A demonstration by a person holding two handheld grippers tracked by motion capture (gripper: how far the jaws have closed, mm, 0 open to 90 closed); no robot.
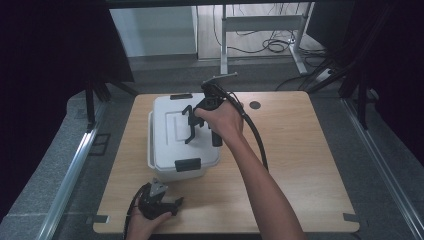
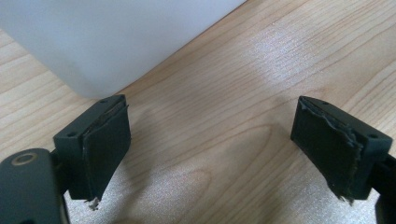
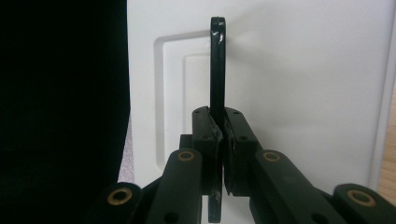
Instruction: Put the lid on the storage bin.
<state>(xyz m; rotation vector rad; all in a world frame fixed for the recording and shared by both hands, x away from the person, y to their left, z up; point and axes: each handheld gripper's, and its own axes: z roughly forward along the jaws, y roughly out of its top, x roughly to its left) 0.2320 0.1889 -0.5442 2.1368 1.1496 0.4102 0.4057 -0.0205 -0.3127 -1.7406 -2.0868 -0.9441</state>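
**Right tool clamps the box handle, ready to lift**

Right tool sits over the white storage box, its jaws clenched on the black handle that stands up from the recessed lid. In the right gripper view the handle shows edge-on, pinched squarely between both pads with the white lid behind it. The box rests on the wooden desk, toward its left half, with a black latch on the near side and another latch on the far side.

Left tool lies low at the near edge of the desk, just in front of the box. Its jaws stand wide apart, holding nothing, and the left gripper view shows bare wood grain between them with the box's white corner close ahead.

The step in hand looks like raising or carrying the box by its handle. To do it well, the grip should stay centred along the handle so the box hangs level rather than tipping to one end. A straight, slow pull upward would keep the thin bar from slipping sideways out of the pads. Whether the latches are fastened cannot be told from here; if they are loose, the lid alone may come up. The free left tool is well placed to steady the near wall.
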